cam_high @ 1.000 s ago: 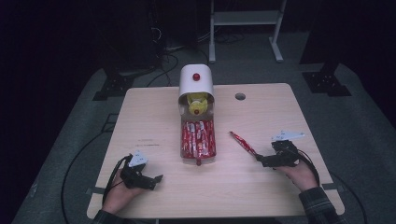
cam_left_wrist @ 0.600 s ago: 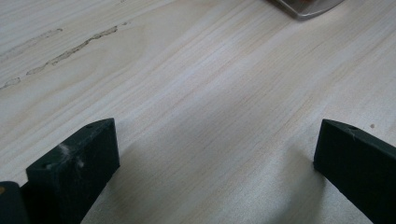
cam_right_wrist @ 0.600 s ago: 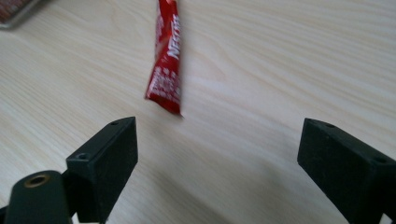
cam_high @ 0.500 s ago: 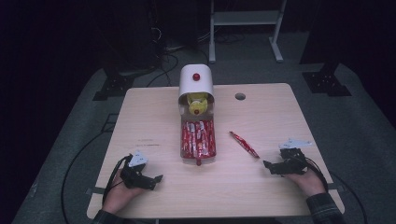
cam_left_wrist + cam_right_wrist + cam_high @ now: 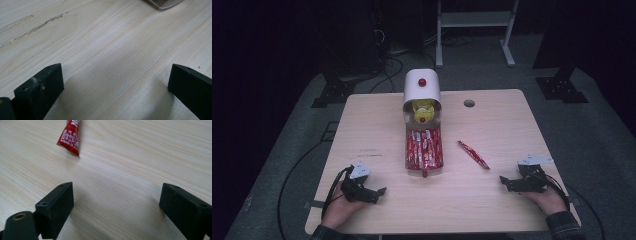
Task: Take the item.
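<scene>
- High view: a light wooden table (image 5: 492,200) stands on a grey floor. At the middle of its far part there is a white dispenser (image 5: 422,89) with a rounded top and a red knob, and something yellow shows in its opening. In front of it lies a clear tray (image 5: 424,149) filled with red sachets.
- High view: one single red sachet (image 5: 473,154) lies flat on the table, to the right of the tray and apart from it, placed on a diagonal.
- High view: the left gripper (image 5: 381,192) rests at the near left part of the table in the person's left hand (image 5: 338,205). It is well apart from the sachet, with the tray's near end between them.
- High view: the right gripper (image 5: 503,181) rests at the near right part in the right hand (image 5: 546,199). It points to the left, and the sachet lies beyond its tips, near but not touching.
- Left gripper view: the two black jaws stand wide apart, with only bare wood between them. A corner of the clear tray (image 5: 163,3) shows at the top edge.
- Right gripper view: the jaws are spread wide and hold nothing. The near end of the red sachet (image 5: 71,138) lies ahead of the left jaw, outside the gap and clear of both jaws.
</scene>
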`<action>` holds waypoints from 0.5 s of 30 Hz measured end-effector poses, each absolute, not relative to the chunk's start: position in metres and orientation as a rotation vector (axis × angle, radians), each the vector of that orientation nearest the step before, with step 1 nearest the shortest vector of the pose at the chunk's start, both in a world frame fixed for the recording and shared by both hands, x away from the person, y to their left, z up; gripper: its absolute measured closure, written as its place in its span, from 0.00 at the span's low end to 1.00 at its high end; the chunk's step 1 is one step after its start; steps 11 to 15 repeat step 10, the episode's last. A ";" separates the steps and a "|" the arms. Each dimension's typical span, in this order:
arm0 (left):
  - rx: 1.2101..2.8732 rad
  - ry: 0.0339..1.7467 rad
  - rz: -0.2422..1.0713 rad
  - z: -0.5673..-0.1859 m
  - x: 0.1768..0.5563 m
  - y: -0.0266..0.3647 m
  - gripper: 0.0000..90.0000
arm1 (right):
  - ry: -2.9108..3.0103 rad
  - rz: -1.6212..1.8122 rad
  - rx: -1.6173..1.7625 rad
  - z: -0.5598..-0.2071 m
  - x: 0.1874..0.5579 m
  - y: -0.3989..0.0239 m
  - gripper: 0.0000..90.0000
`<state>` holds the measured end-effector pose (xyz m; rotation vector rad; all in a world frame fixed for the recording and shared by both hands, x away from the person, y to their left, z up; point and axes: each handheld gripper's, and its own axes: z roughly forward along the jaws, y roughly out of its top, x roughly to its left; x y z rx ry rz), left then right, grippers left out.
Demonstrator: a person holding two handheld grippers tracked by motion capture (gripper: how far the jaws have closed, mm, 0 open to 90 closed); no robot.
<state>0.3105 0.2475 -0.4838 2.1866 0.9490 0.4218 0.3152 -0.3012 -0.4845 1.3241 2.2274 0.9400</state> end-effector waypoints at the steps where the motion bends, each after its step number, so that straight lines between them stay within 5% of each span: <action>1: 2.187 0.949 0.422 -0.484 0.311 0.248 0.00 | 2.215 0.967 1.310 -0.487 0.313 -0.303 0.13; 15: 2.187 0.948 0.422 -0.484 0.311 0.248 0.00 | 2.214 0.974 1.301 -0.487 0.311 -0.304 0.13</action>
